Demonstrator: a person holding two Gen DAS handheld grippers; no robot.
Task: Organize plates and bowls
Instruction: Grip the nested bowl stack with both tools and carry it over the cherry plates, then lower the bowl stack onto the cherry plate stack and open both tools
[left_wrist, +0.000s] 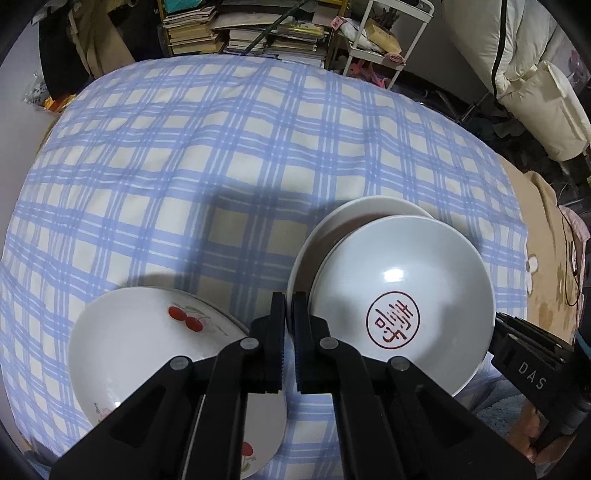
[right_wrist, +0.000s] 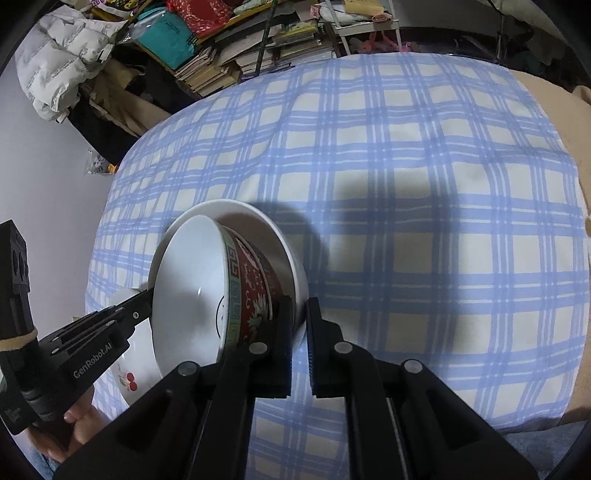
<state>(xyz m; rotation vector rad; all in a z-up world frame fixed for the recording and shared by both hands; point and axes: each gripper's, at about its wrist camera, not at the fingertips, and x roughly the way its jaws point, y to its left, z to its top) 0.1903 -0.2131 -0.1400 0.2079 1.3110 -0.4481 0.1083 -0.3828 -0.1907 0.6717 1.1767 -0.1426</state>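
Left claw (left_wrist: 290, 325): jaws drawn together to a slit, tips at the near-left rim of the stacked crockery; whether they pinch that rim cannot be told. Right claw (right_wrist: 300, 321): jaws narrow, clamped on the rim of the white dish (right_wrist: 258, 221), which passes between its pads. The red-patterned bowl (right_wrist: 192, 295) sits nested in that dish, just left of the right claw and just right of the left claw; it is tilted, with its mouth facing the left claw and its foot towards the right claw; being round, it has no long side. The cherry plate (left_wrist: 140, 332) lies flat below and left of the left claw, part of it under the claw's arms, apart from the stack. Ahead of both claws the checked cloth (left_wrist: 221, 147) runs bare to its far edge; beyond that edge stand stacked books (left_wrist: 207, 29) and clutter.
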